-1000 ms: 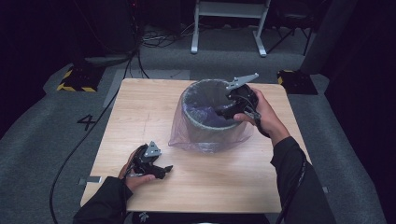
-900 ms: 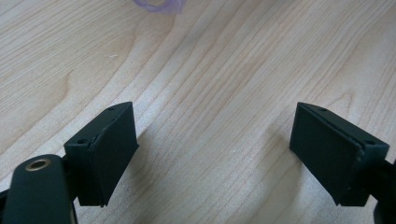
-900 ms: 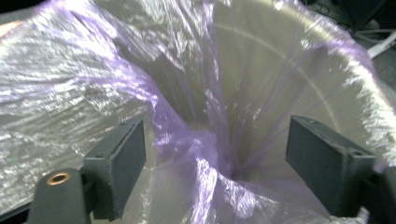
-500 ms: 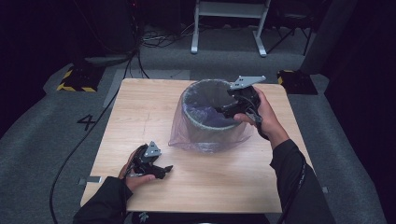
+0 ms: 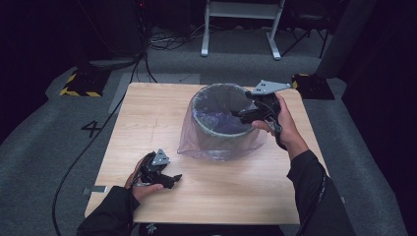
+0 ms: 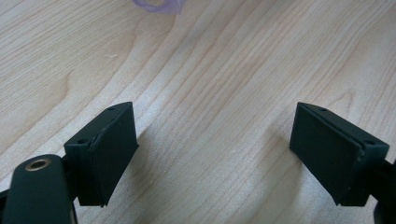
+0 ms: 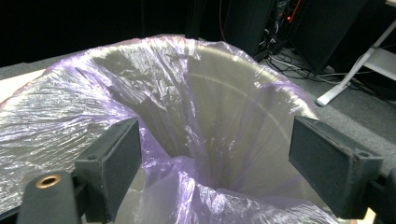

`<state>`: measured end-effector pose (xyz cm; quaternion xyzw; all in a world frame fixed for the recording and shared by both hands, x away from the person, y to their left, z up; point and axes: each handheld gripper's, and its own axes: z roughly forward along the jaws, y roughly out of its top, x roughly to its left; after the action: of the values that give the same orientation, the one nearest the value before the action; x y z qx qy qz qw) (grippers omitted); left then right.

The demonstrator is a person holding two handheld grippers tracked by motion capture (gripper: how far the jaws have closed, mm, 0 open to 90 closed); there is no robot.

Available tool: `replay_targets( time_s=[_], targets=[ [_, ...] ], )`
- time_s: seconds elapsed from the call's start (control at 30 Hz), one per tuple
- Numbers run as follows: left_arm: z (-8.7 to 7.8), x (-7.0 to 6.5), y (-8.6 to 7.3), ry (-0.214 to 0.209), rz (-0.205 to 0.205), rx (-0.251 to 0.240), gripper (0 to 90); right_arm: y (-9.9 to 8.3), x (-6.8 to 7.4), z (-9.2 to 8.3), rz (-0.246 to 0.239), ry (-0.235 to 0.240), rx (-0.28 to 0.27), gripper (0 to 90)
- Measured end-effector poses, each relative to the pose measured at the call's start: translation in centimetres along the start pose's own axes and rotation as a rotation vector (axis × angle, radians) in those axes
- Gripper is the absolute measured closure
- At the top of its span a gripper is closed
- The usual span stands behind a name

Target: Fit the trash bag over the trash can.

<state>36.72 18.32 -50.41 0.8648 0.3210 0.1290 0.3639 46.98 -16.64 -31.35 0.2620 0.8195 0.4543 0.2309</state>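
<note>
The right gripper [image 5: 242, 116] has edged slightly up over the near rim of the round grey bin [image 5: 221, 129] lined with a thin purple plastic bag [image 7: 154, 154] mid-table, jaws wide and empty, poised to pinch the liner, while the left gripper [image 5: 173, 179] rests open on the pale wooden table [image 5: 236, 191].

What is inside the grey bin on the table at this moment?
The bin is lined with a translucent purple plastic bag whose edge drapes over the rim and down the outside. The right gripper hovers open at the rim. The bin's bottom is hidden by crumpled bag folds.
</note>
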Motion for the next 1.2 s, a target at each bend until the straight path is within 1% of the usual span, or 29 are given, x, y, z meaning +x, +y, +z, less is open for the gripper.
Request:
replay_targets(
  time_s=[0.2,0.27,0.37,0.5,0.73,0.87,0.9,1.2],
  targets=[
    [0.0,0.0,0.0,0.000,0.000,0.000,14.4,0.0,0.2,-0.7,-0.004,-0.003,-0.028,16.3],
    [0.0,0.0,0.0,0.000,0.000,0.000,14.4,0.0,0.2,-0.8,-0.004,-0.007,-0.029,16.3],
    [0.0,0.0,0.0,0.000,0.000,0.000,14.4,-0.1,0.3,-1.4,-0.010,-0.005,-0.040,16.3],
    [0.0,0.0,0.0,0.000,0.000,0.000,14.4,-0.3,0.2,-1.9,-0.018,-0.008,-0.039,16.1],
    [0.0,0.0,0.0,0.000,0.000,0.000,14.4,-0.6,0.0,-2.8,-0.018,-0.007,-0.049,15.8],
    [0.0,0.0,0.0,0.000,0.000,0.000,14.4,-0.9,-0.1,-3.4,-0.020,-0.006,-0.040,15.8],
    [0.0,0.0,0.0,0.000,0.000,0.000,14.4,-1.1,-0.1,-3.6,-0.021,0.002,-0.038,15.8],
    [0.0,0.0,0.0,0.000,-0.001,0.000,14.4,-1.7,0.2,-4.7,-0.032,0.007,-0.038,15.8]
  ],
)
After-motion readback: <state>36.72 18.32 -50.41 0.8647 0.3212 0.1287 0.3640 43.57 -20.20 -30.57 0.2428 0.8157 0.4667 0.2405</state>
